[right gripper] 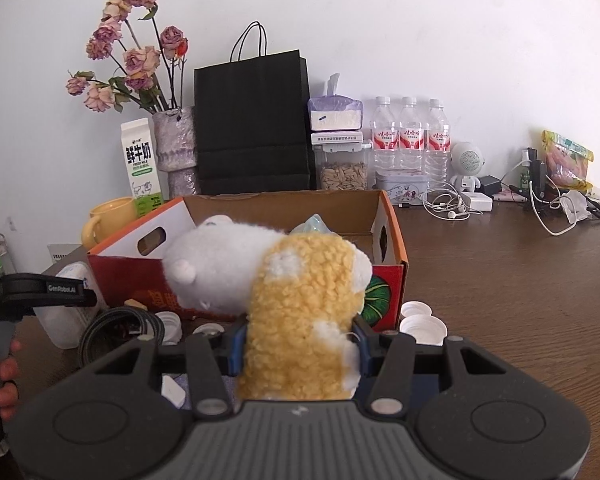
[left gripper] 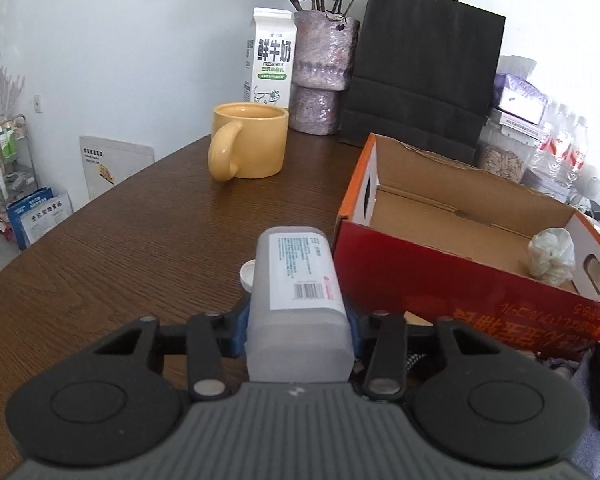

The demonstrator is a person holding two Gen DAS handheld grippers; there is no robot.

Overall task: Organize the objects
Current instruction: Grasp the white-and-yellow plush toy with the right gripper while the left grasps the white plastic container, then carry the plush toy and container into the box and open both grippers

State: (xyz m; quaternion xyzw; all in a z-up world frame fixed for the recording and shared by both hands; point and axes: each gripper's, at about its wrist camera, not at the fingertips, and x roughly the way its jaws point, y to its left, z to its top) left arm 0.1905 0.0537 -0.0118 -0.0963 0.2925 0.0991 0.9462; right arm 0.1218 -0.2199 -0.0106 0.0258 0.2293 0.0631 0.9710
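Note:
A translucent white plastic bottle point(left gripper: 296, 292) with a printed label lies lengthwise between the blue pads of my left gripper point(left gripper: 298, 330), which is shut on it just left of the red and orange cardboard box point(left gripper: 440, 280). A white cap point(left gripper: 247, 274) lies by the bottle's far left side. My right gripper point(right gripper: 298, 342) is shut on a yellow and white plush toy point(right gripper: 300, 300), held in front of the box point(right gripper: 284, 208). The box holds a small crumpled plastic bag point(left gripper: 552, 256). In the right wrist view, one of the left gripper's fingers point(right gripper: 48, 289) shows at the left.
A yellow mug point(left gripper: 248, 140), milk carton point(left gripper: 270, 56), vase of dried roses point(left gripper: 324, 72) and black paper bag point(left gripper: 420, 72) stand behind. White caps point(right gripper: 422, 322) and a coiled black cable point(right gripper: 112, 328) lie before the box. Water bottles point(right gripper: 410, 136) and earphones point(right gripper: 448, 208) sit at the right. A person's hand point(right gripper: 4, 372) is at the left edge.

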